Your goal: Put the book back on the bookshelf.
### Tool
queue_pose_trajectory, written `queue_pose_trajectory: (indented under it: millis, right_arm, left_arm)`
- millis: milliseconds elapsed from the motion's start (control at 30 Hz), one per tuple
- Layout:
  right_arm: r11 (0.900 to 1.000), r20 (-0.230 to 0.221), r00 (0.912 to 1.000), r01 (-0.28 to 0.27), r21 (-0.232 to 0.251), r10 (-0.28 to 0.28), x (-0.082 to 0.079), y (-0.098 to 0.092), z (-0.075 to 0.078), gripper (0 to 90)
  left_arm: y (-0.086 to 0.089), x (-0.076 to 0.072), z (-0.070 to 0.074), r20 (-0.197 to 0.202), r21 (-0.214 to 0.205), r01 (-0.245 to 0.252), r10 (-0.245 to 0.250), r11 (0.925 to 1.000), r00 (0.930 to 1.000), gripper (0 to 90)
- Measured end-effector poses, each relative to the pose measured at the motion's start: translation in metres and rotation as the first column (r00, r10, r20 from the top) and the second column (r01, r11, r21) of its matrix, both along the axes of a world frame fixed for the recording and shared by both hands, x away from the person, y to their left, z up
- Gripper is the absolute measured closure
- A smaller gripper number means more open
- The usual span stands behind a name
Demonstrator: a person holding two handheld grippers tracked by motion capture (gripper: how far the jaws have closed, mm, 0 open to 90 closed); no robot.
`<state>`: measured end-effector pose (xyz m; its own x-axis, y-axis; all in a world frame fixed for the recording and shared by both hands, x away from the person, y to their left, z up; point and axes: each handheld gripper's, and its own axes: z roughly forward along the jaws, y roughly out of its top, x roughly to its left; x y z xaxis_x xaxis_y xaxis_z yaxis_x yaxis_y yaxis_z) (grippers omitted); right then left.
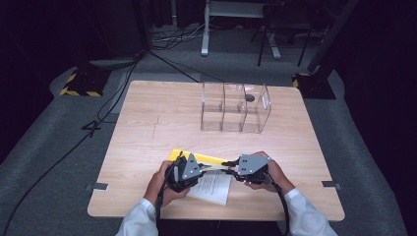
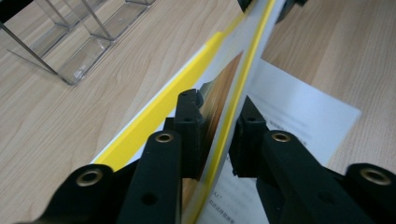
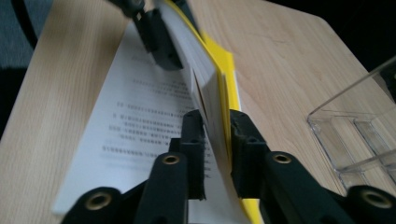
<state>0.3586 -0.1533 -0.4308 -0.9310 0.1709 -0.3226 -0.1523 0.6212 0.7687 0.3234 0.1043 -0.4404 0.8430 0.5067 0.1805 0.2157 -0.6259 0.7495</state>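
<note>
While both hands worked near the table's [image 1: 147, 128] front edge, the left gripper [image 2: 219, 135] was clamped on a thin yellow-edged booklet [image 2: 233, 79], jaws closed on it, pads pressing both faces. Opposite, the right gripper [image 3: 217, 135] pinched the same booklet at its other end, jaws nearly together w/ the pages between. Booklet was held on edge, raised slightly, approx. over a printed white sheet [image 3: 135, 121] lying flat on the table. Whether its lower edge touched the sheet wasn't clear. Clear three-bay organizer [image 1: 235, 107] stood well apart, toward the far side.
</note>
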Motion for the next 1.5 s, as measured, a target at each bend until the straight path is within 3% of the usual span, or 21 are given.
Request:
queue_pose_trajectory:
  millis: [100,167,200,267,367,500,700,733,833,933,1100,1267,1400,1500]
  right_arm:
    - [0.9950,-0.028,0.9970,0.074,0.067,-0.072,0.006,-0.014,0.001,60.0]
    - [0.9867,-0.071,0.9887,0.138,0.086,-0.132,0.013,-0.026,-0.002,50.5]
    - [0.9819,-0.096,0.9826,0.168,0.088,-0.159,0.018,-0.033,-0.005,50.0]
    - [0.9740,-0.136,0.9700,0.213,0.076,-0.202,0.026,-0.045,-0.014,45.8]
    - [0.9579,-0.181,0.9437,0.286,0.026,-0.277,0.036,-0.052,-0.030,38.9]
    - [0.9509,-0.224,0.9278,0.309,0.015,-0.298,0.041,-0.044,-0.044,27.9]
    - [0.9561,-0.225,0.9351,0.290,0.041,-0.274,0.039,-0.032,-0.045,26.1]
    - [0.9550,-0.226,0.9351,0.292,0.053,-0.273,0.038,-0.033,-0.043,26.1]
    - [0.9444,-0.249,0.9347,0.295,0.145,-0.254,0.036,-0.043,-0.029,26.3]
    - [0.9345,-0.226,0.9388,0.303,0.186,-0.260,0.034,-0.045,-0.018,28.1]
    - [0.9289,-0.199,0.9459,0.298,0.220,-0.256,0.031,-0.035,-0.005,29.3]
    - [0.9282,-0.180,0.9527,0.284,0.240,-0.245,0.029,-0.024,0.008,30.8]
    - [0.9300,-0.159,0.9609,0.262,0.258,-0.227,0.027,-0.011,0.021,32.1]
    - [0.9365,-0.149,0.9701,0.226,0.268,-0.192,0.023,0.001,0.030,32.1]
  left_arm:
    - [0.005,0.000,0.001,0.003,-0.036,-0.008,0.008,0.9993,1.0000,79.6]
    - [0.010,0.000,0.004,0.006,-0.073,-0.018,0.019,0.9972,0.9998,79.8]
    - [0.013,0.000,0.006,0.010,-0.092,-0.026,0.027,0.9954,0.9996,79.9]
    - [0.019,-0.001,0.009,0.011,-0.124,-0.034,0.036,0.9916,0.9993,80.2]
    - [0.024,-0.002,0.012,0.011,-0.158,-0.043,0.046,0.9865,0.9989,80.4]
    - [0.027,-0.002,0.013,0.011,-0.189,-0.047,0.050,0.9808,0.9987,80.5]
    - [0.025,-0.003,0.016,0.000,-0.233,-0.029,0.030,0.9719,0.9996,80.9]
    - [0.025,-0.004,0.017,-0.004,-0.257,-0.024,0.024,0.9662,0.9997,80.9]
    - [0.027,-0.003,0.020,-0.019,-0.311,-0.011,0.006,0.9503,0.9998,81.4]
    - [0.027,-0.003,0.022,-0.031,-0.329,-0.017,0.007,0.9443,0.9995,81.3]
    - [0.036,-0.009,0.023,-0.041,-0.339,-0.030,0.017,0.9404,0.9990,80.3]
    - [0.044,-0.020,0.022,-0.032,-0.321,-0.026,0.017,0.9466,0.9993,80.8]
    - [0.056,-0.025,0.019,-0.046,-0.340,-0.029,0.015,0.9399,0.9988,80.5]
    - [0.061,-0.030,0.015,-0.049,-0.327,-0.022,0.007,0.9448,0.9988,78.7]
